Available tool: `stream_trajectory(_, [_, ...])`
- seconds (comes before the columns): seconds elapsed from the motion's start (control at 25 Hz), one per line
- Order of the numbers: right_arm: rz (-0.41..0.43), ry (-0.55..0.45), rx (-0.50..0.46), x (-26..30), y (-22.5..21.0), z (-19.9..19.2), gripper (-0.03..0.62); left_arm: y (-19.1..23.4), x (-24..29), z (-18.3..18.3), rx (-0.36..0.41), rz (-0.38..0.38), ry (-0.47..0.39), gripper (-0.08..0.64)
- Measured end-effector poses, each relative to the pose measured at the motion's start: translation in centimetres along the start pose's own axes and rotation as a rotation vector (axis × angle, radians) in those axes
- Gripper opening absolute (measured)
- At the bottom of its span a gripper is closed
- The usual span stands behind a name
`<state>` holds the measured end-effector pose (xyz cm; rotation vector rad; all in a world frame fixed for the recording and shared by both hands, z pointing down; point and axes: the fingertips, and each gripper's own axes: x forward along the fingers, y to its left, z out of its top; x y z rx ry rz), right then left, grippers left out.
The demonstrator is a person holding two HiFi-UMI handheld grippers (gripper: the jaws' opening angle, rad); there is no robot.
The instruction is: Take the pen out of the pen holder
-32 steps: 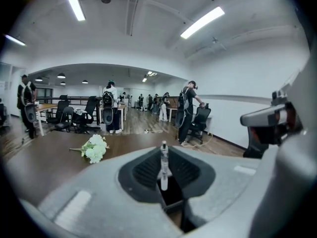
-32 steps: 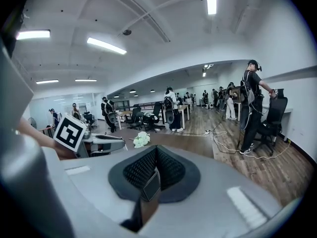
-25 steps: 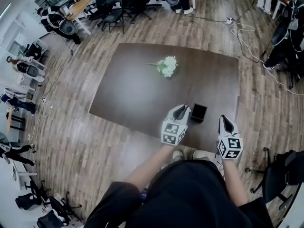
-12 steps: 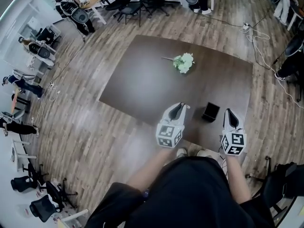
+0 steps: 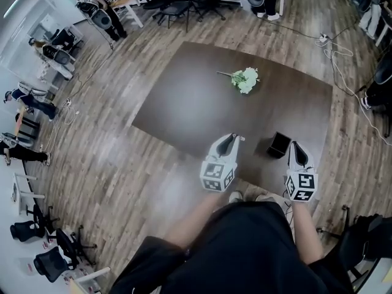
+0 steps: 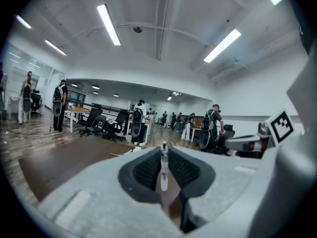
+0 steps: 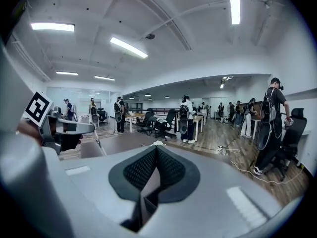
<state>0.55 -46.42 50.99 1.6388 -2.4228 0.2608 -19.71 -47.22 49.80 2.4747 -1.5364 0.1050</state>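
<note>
- Pen (image 6: 163, 168): it is clamped between the jaws of my left gripper (image 5: 232, 138). In the left gripper view it shows as a thin pale barrel standing in the narrow gap between the two dark pads.
- Its long axis runs top to bottom in that view, crosswise to the line my jaws point along. I judge it to be held roughly upright, with its upper end poking just above the jaw tips.
- The pen holder (image 5: 278, 144), a small black open box, stands on the near right part of the dark table (image 5: 184, 97).
- From above, the pen holder sits between my two grippers. It lies to the right of the left gripper and apart from it.
- The pen is therefore clear of the holder. I take the removal itself to be done, with only putting the pen down left.
- My right gripper (image 5: 296, 148) has its jaws closed tip to tip with nothing between the pads.
- The right gripper is the nearer of the two to the holder, with its tip just beside the holder's right side. I cannot tell whether they touch.
- What matters for the next move is that the holder is to the right of the pen-bearing hand, while bare tabletop opens ahead and to the left.
- The bunch of white flowers (image 5: 246, 79) lies well beyond, near the far edge.
- If I lay the pen down, I would tip it from upright to flat and go to the bare side, away from the holder. The grip is only a slim pinch across a smooth barrel, so the pen could swivel or slip as I tilt it.
</note>
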Motion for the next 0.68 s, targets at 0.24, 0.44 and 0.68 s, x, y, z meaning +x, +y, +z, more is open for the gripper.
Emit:
stream_trajectory(0.24, [-0.039, 0.009, 0.005, -0.2, -0.2, -0.9, 0.002, -0.2, 0.1, -0.5, 0.01, -0.039, -0.001, 0.047])
stream_trajectory(0.44, [-0.063, 0.008, 0.0, -0.9, -0.7, -0.9, 0.002, -0.9, 0.8, -0.2, 0.016, -0.071, -0.013, 0.048])
stream_trajectory(0.68, [-0.078, 0.008, 0.003, -0.8, -2.1, -0.5, 0.002, -1.9, 2.2, 0.2, 0.019, -0.091, -0.017, 0.048])
